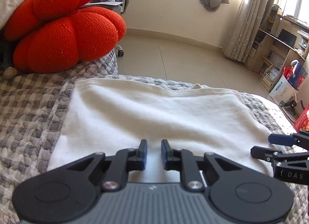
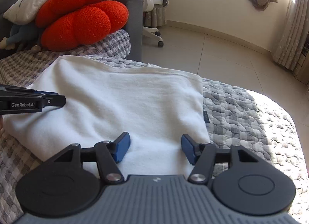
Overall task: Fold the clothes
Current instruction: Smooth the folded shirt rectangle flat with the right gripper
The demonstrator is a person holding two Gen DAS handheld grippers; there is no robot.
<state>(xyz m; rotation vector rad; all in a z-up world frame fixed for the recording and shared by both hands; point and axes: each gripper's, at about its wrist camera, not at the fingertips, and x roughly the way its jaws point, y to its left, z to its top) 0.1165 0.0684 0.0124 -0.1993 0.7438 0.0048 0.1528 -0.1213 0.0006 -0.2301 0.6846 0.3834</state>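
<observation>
We are working on a bed under a grey checked quilt; a red knitted cushion sits well back at its far corner, clear of the work. Spread across the quilt lies the white garment, already doubled over into a broad rectangle with a folded edge along its far side; it lies fairly flat, with soft ripples across the middle.

Our left tongs hang over the garment's near edge with a narrow gap between the pads and nothing pinched in it; our right tongs stand spread wide over the near right corner, also empty (both look like a release, as we judge it).

To do the next fold well, we would take the near edge at two points well apart, one by each corner; pinch both layers together, not the top one alone; lift evenly; carry the edge to the far fold; square the corners before letting go.
</observation>
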